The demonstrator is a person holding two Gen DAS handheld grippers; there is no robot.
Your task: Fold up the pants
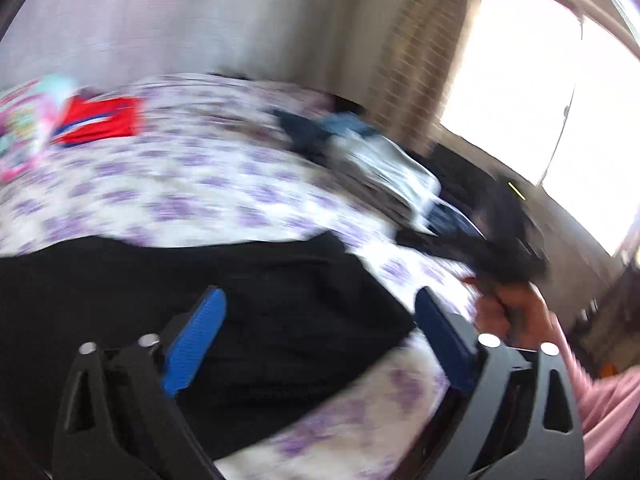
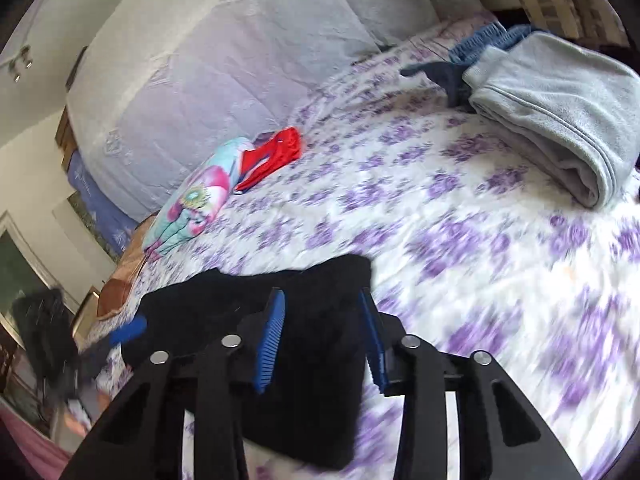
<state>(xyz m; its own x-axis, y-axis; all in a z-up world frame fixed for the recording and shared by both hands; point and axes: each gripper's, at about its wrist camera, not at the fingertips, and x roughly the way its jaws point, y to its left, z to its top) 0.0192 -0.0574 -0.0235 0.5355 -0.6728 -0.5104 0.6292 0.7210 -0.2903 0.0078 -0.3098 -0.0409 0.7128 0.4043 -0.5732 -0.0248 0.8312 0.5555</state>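
Black pants (image 2: pixel 304 360), folded into a rough square, lie on the purple-flowered bedspread (image 2: pixel 460 220) near its front edge. My right gripper (image 2: pixel 322 294) hovers over them. Its blue pads stand a narrow gap apart, with the dark cloth showing in that gap and no pad visibly pressing on it. In the left wrist view the same pants (image 1: pixel 240 300) spread under my left gripper (image 1: pixel 320 296), which is wide open with nothing between its pads. A blurred hand (image 1: pixel 516 316) holding the right gripper shows to the right. A blue finger (image 2: pixel 128 330) of the left gripper shows at the pants' left edge.
A folded grey garment (image 2: pixel 560 120) and blue clothes (image 2: pixel 480 48) are piled at the bed's far right. A red garment (image 2: pixel 276 152) and a colourful folded cloth (image 2: pixel 196 200) lie at the far left, near a large white quilt (image 2: pixel 220 60). A bright window (image 1: pixel 540 100) is at the right.
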